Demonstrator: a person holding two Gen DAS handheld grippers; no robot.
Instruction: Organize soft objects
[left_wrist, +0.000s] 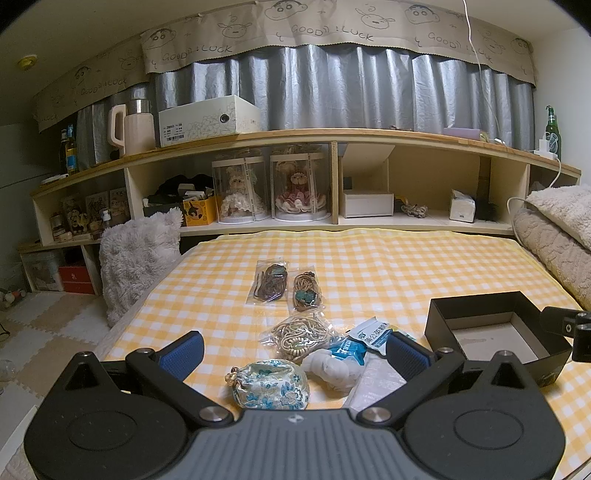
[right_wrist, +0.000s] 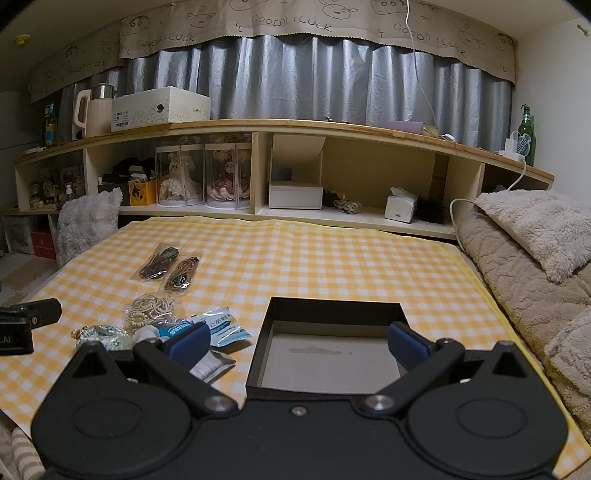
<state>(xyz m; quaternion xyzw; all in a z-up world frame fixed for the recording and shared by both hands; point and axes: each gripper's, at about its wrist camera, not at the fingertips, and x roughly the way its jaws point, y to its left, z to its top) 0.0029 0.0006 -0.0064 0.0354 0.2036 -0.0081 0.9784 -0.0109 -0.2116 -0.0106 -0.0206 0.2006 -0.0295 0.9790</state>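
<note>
Soft items lie on the yellow checked cloth (left_wrist: 388, 266). A floral silk pouch (left_wrist: 271, 386), a white cloth bundle (left_wrist: 330, 365), blue-white sachets (left_wrist: 373, 334) and a bag of cream cord (left_wrist: 301, 332) sit between my left gripper's (left_wrist: 295, 350) wide-open fingers. Two bags of dark cord (left_wrist: 271, 282) and brown cord (left_wrist: 306, 290) lie farther back. An empty black box (left_wrist: 491, 332) stands at right. My right gripper (right_wrist: 297, 341) is open and empty above the box (right_wrist: 332, 350); the pouch (right_wrist: 103, 336) and sachets (right_wrist: 225, 326) lie to its left.
A wooden shelf unit (left_wrist: 332, 177) with doll cases, boxes and tissues runs along the back. A grey fluffy cushion (left_wrist: 136, 258) leans at the left edge. Beige blankets (right_wrist: 528, 266) pile at right. Foam floor mats (left_wrist: 40, 332) lie left of the bed.
</note>
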